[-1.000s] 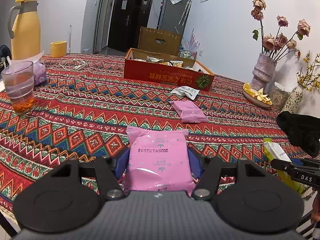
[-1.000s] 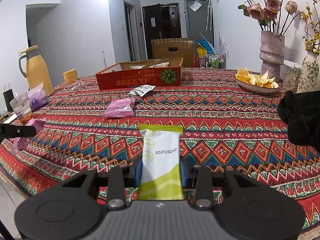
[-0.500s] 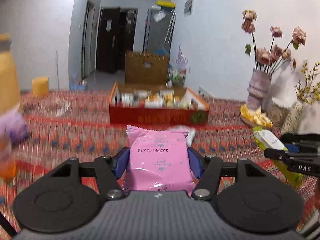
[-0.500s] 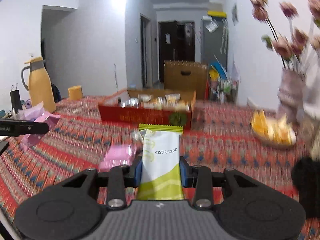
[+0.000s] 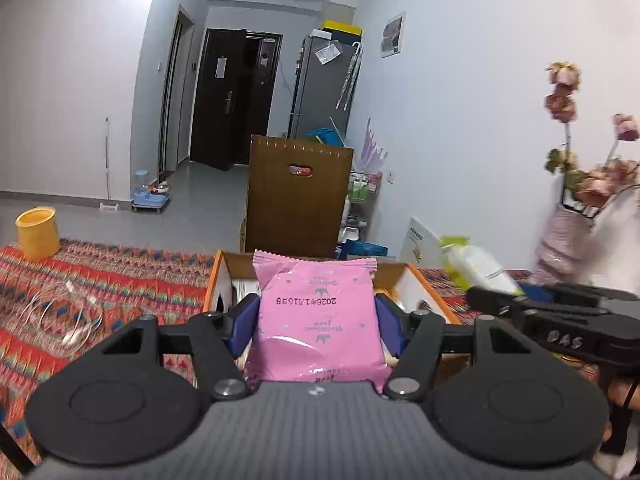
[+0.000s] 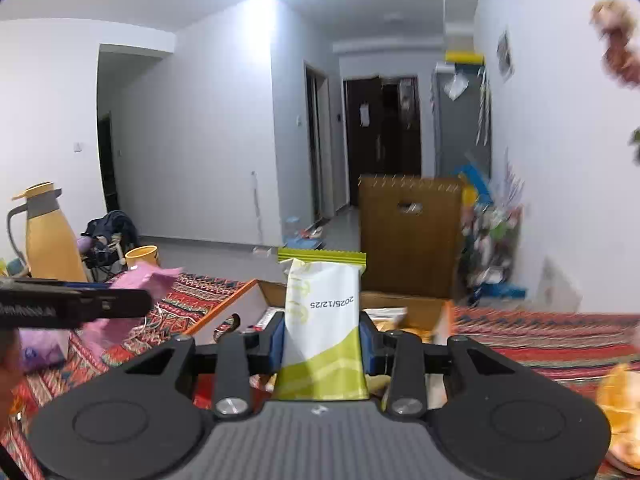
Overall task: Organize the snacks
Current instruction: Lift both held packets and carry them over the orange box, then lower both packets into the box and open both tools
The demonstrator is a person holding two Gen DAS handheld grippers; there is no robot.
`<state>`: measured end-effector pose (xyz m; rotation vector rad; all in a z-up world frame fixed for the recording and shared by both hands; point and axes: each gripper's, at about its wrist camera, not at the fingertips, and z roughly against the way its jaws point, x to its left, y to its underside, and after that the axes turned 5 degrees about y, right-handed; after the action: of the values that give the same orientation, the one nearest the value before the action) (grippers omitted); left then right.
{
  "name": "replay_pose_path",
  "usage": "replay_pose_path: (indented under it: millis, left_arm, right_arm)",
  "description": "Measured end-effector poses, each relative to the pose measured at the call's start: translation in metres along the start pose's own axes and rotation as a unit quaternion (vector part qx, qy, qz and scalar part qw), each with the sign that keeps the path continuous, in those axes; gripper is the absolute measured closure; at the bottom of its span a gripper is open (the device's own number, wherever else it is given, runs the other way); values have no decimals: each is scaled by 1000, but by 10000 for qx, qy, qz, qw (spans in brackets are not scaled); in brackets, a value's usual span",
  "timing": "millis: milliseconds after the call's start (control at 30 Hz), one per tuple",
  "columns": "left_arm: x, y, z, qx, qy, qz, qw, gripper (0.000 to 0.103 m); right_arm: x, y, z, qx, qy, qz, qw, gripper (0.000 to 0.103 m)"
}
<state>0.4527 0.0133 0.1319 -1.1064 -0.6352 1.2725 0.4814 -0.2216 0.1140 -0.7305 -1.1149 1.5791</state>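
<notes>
both clamped packets, pink (image 5: pixel 316 320) and white-green (image 6: pixel 322 332), now over snack box (image 5: pixel 424 280)

Most of the cardboard box (image 5: pixel 416 276) is hidden: in the left wrist view the pink snack packet (image 5: pixel 316 320) and the left gripper (image 5: pixel 316 322) cover its middle, so only its corners and slivers of its contents show. In the right wrist view the green-and-white snack packet (image 6: pixel 322 328) and the right gripper (image 6: pixel 322 334) mask the box's centre likewise; what lies inside is too small and blurred to name. At the far right, the vase of dried flowers (image 5: pixel 568 216) is smeared by blur and cut by the frame edge. The bowl of yellow pieces (image 6: pixel 620 404) at the near right is blurred and cropped. A hand (image 6: pixel 8 364) shows only as a sliver at the left edge.
</notes>
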Motion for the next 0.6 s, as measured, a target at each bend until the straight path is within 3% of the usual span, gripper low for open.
replay_pose_path:
  millis: [167, 333, 500, 600]
  left_arm:
    - [18, -11, -78, 400, 14, 417, 9983, 40]
    - [30, 0, -142, 906, 19, 474, 9948, 40]
    - [36, 21, -182, 1307, -20, 539, 9900, 40]
    - [32, 33, -185, 1245, 10, 321, 9917, 36]
  right_arm:
    - [-1, 1, -95, 633, -147, -369, 9972, 68]
    - [-6, 19, -174, 1323, 314, -102, 9907, 67]
    - [-14, 39, -203, 1823, 691, 106, 9808, 67]
    - [-18, 51, -208, 1767, 691, 32, 9818, 66]
